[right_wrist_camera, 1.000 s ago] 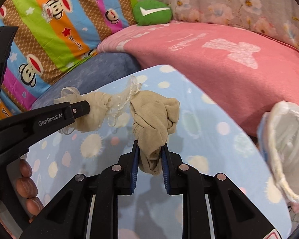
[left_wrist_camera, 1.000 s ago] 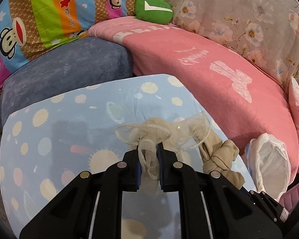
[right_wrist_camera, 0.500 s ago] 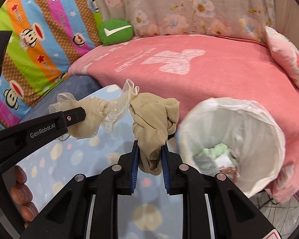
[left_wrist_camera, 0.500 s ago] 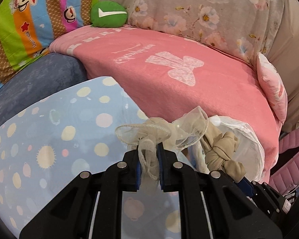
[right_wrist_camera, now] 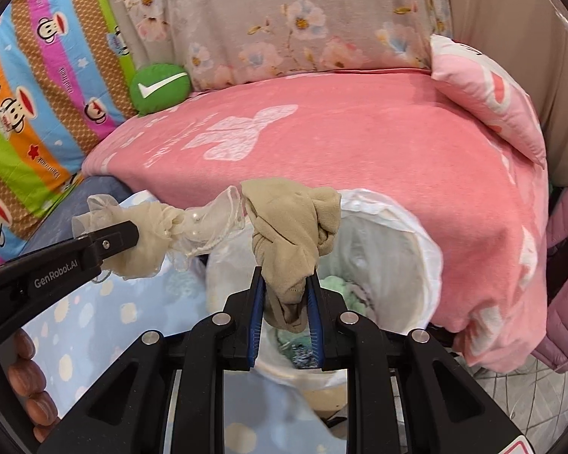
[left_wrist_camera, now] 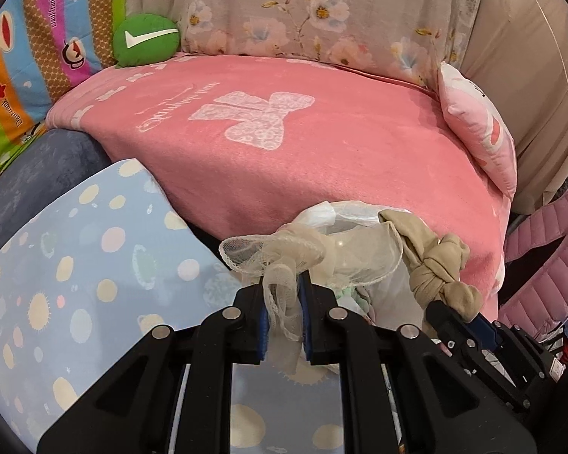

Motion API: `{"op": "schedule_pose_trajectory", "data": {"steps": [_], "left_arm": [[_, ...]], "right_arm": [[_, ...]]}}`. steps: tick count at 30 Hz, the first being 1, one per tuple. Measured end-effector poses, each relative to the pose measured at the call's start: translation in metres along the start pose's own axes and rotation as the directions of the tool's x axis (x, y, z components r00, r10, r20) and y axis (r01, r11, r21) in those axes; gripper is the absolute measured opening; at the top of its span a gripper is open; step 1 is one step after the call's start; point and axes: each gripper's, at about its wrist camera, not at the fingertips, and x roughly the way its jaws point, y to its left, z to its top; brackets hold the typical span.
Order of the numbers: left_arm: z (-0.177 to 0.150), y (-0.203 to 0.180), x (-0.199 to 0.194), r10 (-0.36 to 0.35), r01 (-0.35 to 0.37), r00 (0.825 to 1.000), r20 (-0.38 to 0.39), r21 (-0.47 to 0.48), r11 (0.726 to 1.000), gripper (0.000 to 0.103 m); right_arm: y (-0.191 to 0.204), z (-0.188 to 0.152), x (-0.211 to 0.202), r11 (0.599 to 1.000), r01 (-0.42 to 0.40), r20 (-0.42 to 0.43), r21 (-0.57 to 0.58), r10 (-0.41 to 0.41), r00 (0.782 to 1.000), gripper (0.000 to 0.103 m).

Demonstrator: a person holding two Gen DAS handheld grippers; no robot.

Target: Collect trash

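Observation:
My left gripper [left_wrist_camera: 283, 302] is shut on a sheer lace-trimmed beige stocking [left_wrist_camera: 284, 261], held in the air; it also shows in the right wrist view [right_wrist_camera: 147, 242] at the left. My right gripper [right_wrist_camera: 285, 302] is shut on a knotted beige sock [right_wrist_camera: 289, 234], which hangs over the open mouth of a bin lined with a white bag [right_wrist_camera: 424, 249]. The bin holds green and other trash. In the left wrist view the knotted sock [left_wrist_camera: 435, 265] and bin liner [left_wrist_camera: 344, 215] lie just right of my left gripper.
A pink blanket [right_wrist_camera: 359, 143] covers the bed behind the bin. A light blue dotted cloth [left_wrist_camera: 75, 265] covers the surface at the left. A green cushion [left_wrist_camera: 145, 39], a pink pillow [right_wrist_camera: 484, 90] and a pink padded jacket [left_wrist_camera: 541, 265] lie around.
Both grippers have swung right with their cloth pieces, from over the blue dotted cloth to the bin. The bin now sits under the right gripper.

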Motion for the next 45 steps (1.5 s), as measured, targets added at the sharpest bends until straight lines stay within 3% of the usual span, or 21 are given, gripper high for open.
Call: {"op": "schedule_pose_trajectory", "data": {"steps": [10,13,14,28,38,40,45], "left_arm": [[0.002,-0.037,0.028,-0.057,0.059,0.997,-0.050,0.043,0.997,0.018],[0.005,-0.039,0.032,-0.037,0.039,0.999,-0.037,0.044,0.998,0.052],[0.006,-0.038,0.031,-0.026,0.027,0.999,-0.021,0.040,0.999,0.055],[0.000,-0.028,0.027,0.057,-0.058,0.998,0.022,0.073,0.996,0.061],[-0.013,-0.003,0.023,0.110,-0.110,0.994,0.019,0.038,0.993,0.067],[-0.015,0.002,0.021,0.114,-0.115,0.993,0.017,0.029,0.993,0.068],[-0.020,0.013,0.017,0.139,-0.140,0.990,0.018,0.015,0.990,0.070]], "right_arm": [[-0.031,0.002,0.005,0.999,0.044,-0.007,0.002,-0.044,0.999,0.020],[-0.039,0.002,0.008,0.999,0.052,-0.010,0.009,-0.052,0.999,0.020],[-0.041,0.003,0.008,0.998,0.054,-0.009,0.012,-0.054,0.998,0.020],[-0.034,0.001,0.031,0.999,0.040,-0.051,-0.018,-0.041,0.998,0.020],[-0.015,0.005,0.042,0.997,0.020,-0.059,-0.069,-0.024,0.998,0.022],[-0.012,0.006,0.040,0.997,0.017,-0.055,-0.074,-0.022,0.998,0.023],[-0.002,0.005,0.033,0.992,0.026,-0.051,-0.123,-0.033,0.998,0.040]]}}
